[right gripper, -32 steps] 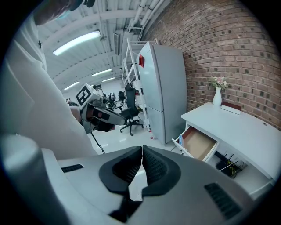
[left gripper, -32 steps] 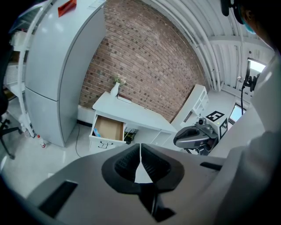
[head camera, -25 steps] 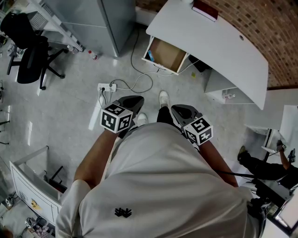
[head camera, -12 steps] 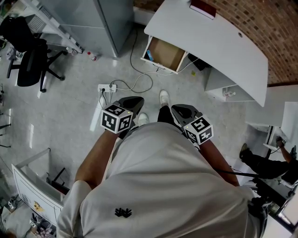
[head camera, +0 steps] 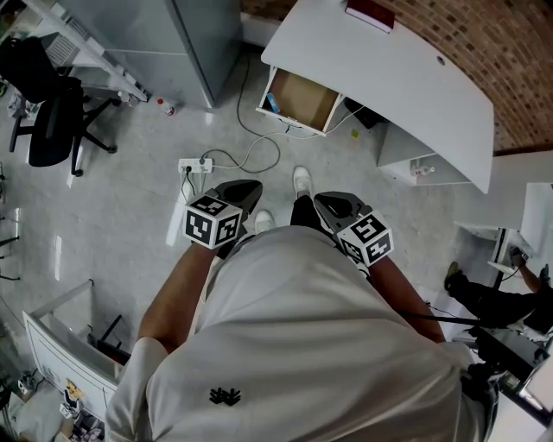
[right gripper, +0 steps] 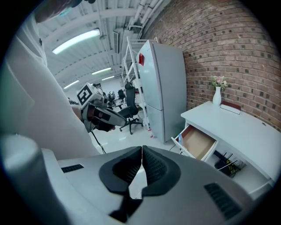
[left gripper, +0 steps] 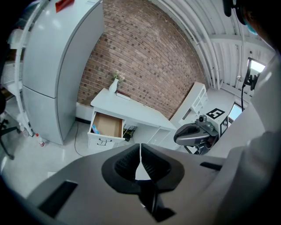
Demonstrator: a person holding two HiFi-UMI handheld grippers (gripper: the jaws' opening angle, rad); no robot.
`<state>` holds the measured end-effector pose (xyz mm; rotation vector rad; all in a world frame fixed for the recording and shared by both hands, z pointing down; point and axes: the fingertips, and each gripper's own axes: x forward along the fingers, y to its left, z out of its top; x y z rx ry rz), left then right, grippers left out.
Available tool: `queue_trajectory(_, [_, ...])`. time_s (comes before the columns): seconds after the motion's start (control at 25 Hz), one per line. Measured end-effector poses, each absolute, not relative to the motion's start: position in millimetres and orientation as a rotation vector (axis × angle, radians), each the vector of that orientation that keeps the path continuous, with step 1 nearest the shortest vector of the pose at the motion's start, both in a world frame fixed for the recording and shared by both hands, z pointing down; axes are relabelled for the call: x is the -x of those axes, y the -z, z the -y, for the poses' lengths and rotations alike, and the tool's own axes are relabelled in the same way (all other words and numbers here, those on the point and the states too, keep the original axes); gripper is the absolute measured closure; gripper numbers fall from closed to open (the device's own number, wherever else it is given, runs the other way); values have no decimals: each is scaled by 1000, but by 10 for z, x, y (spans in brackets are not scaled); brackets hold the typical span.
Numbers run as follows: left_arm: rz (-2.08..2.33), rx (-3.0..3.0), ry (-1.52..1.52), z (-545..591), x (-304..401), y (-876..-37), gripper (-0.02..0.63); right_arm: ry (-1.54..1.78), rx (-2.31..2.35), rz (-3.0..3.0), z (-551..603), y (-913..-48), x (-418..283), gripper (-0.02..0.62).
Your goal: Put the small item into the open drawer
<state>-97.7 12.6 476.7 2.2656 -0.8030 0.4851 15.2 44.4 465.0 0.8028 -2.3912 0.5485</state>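
Observation:
The open drawer juts from the white desk at the top of the head view; its brown bottom shows, with a small blue item at its left end. Both grippers are held close to the person's torso, well short of the drawer. My left gripper is shut with nothing between its jaws. My right gripper is shut too and holds nothing. The left gripper view has the drawer ahead beyond the shut left gripper. The right gripper view has the drawer at the right of the right gripper.
A tall grey cabinet stands left of the desk. A power strip and cables lie on the floor before the drawer. An office chair is at far left. A red book and a vase sit on the desk.
The desk and drawer have slid slightly up and left in the head view as the camera shifted. Both grippers stay shut by the torso.

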Motion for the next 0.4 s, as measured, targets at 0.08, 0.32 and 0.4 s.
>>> queue_trajectory(0.08, [801,-2267,-486,-117,981,-4764,577,-544,-799,2390,-436,-4645,-144,565])
queue_trajectory(0.32, [804,-2270,-484,-77,1021,-4739,577,-535,-795,2387,-398,-4626,-104,565])
queue_trajectory(0.4, [807,-2269,-484,-61,1042,-4736,577,-535,-794,2386,-385,-4622,-89,565])
